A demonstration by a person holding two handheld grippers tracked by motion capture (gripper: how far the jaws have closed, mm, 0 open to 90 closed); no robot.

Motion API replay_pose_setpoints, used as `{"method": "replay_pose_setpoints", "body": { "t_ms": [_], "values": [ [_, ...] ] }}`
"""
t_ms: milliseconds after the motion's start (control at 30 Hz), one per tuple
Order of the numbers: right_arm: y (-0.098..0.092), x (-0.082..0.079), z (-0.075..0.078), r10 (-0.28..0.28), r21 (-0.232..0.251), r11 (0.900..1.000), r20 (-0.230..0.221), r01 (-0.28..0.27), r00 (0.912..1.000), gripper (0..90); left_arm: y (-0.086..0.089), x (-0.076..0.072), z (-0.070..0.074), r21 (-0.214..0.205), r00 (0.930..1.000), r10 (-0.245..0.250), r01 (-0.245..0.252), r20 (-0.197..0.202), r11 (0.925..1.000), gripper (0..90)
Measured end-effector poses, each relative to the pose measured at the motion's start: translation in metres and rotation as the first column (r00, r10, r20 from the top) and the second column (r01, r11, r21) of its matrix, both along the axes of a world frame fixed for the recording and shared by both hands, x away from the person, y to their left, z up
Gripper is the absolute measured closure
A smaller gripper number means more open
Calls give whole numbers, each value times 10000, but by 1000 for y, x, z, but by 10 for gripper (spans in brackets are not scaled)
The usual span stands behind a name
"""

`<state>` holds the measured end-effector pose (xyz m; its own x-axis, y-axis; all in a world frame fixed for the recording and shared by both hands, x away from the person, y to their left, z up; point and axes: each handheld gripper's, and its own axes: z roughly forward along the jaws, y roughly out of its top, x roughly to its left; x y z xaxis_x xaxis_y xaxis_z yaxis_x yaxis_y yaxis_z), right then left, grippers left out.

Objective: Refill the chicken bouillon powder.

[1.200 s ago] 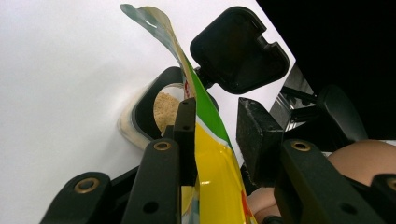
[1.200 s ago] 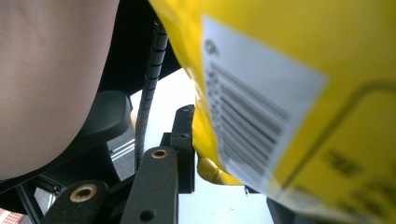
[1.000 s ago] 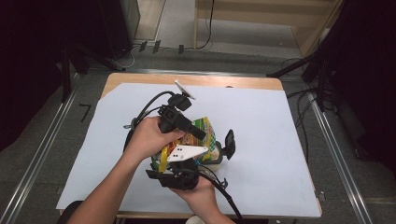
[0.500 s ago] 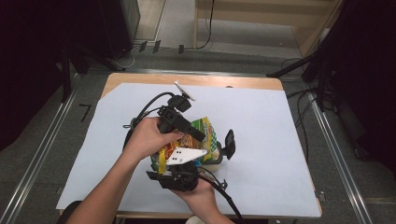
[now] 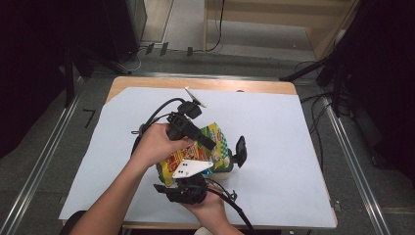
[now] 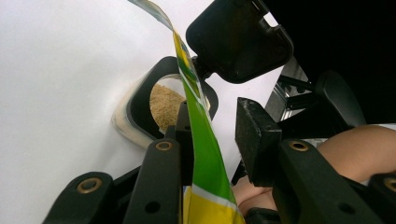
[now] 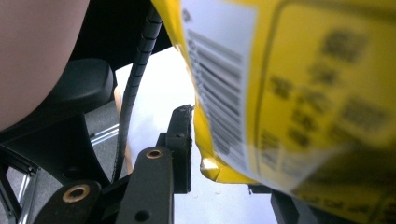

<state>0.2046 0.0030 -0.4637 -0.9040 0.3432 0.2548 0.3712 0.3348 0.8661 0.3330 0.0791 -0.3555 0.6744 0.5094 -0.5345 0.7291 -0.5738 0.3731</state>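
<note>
— Where's the packet [image 5: 195,149]?
— Mid-table, tilted over the open jar [image 6: 161,100].
— Grippers?
— Left gripper [image 6: 212,135]: jaws apart, packet edge between them. Right gripper [image 7: 224,149]: can't tell; packet lies against it, jar just beyond

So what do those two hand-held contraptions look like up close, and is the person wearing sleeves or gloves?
Both are matte black plastic. The left gripper has chunky flat jaws with brass-coloured rivets and a looping black cable. The right gripper carries a white three-cornered plate with small dark dots and a ribbed black cable. The forearms are bare: no sleeves or gloves in view.
</note>
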Motion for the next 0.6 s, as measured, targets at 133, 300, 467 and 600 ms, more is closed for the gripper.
{"method": "replay_pose_setpoints", "body": {
  "t_ms": [133, 300, 467, 600],
  "values": [
    [1, 0, -4, 103, -140, 9999, 232, -100, 9997, 690, -1, 1, -2, 60, 10000, -66, 66, 35, 10000, 724],
    [2, -1, -10, 234, -292, 9993, 362, -223, 9991, 674, -2, 2, -6, -8, 10000, -67, 67, 47, 10000, 727],
    [2, 0, -16, 238, -306, 9993, 171, -233, 9996, 638, -3, 5, -11, 33, 9999, -168, 168, -12, 9999, 741],
    [2, 2, -24, 123, -352, 9993, 155, -118, 9998, 627, -4, 6, -16, 8, 9993, -346, 346, -113, 9994, 760]
  ]
}}
